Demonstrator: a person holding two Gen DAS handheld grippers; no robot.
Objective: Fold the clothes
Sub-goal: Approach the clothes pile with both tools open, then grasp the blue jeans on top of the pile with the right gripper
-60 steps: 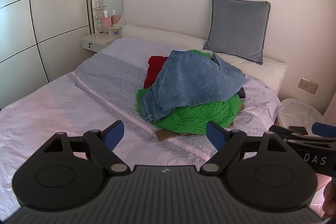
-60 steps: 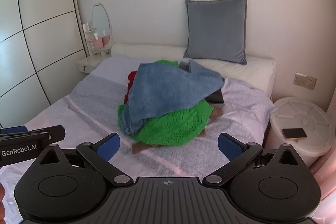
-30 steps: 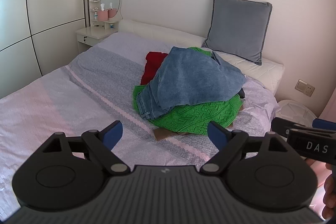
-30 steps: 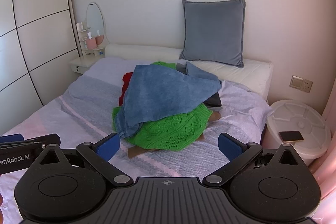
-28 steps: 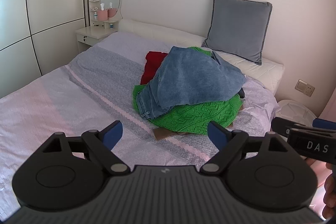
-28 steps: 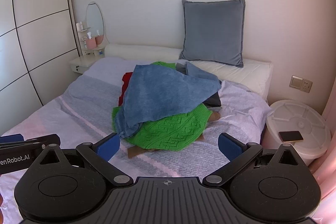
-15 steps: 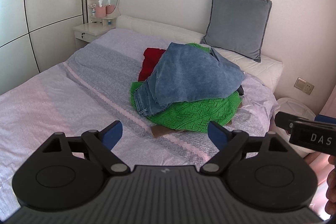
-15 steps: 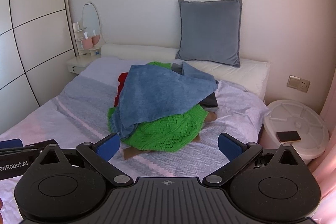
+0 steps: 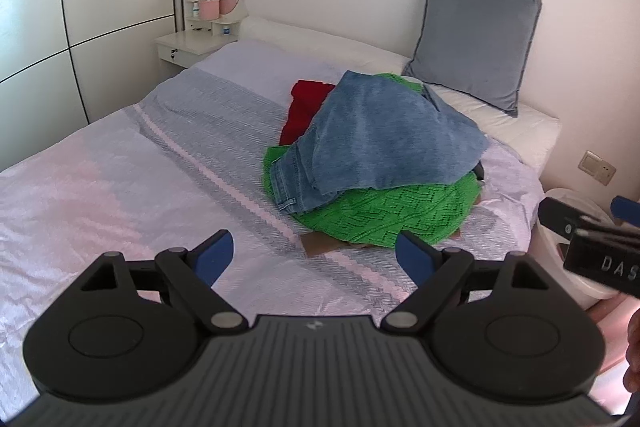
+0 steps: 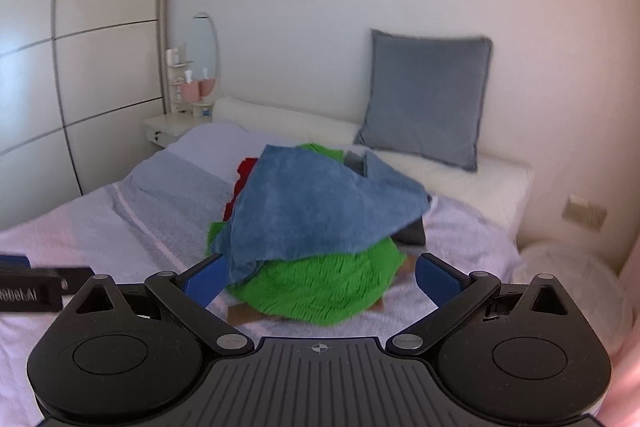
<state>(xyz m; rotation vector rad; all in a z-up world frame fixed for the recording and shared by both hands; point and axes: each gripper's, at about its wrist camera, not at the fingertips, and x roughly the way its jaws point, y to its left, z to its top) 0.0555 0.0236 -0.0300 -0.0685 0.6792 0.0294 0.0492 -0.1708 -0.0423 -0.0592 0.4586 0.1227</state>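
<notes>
Both tongs advanced toward clothes pile [image 9: 372, 163] since 2 s ago. Left tongs [image 9: 316, 255], right tongs [image 10: 318, 279] open, empty. Pile unmoved near bed [image 9: 120, 187] head end, jeans [image 10: 316, 215] topping green knit [image 10: 320, 287].

Black ribbed gripper bodies, round discs, silver pivot screws, blue-padded fingers [image 9: 216, 255], white lettering

Right-wrist view blurred; brown item [image 9: 320, 242] mostly hidden under green knit [image 9: 384, 215], perhaps cardboard.

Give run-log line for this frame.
phase: approach | left: open, empty | right: open, empty | jeans top of pile, unfolded
</notes>
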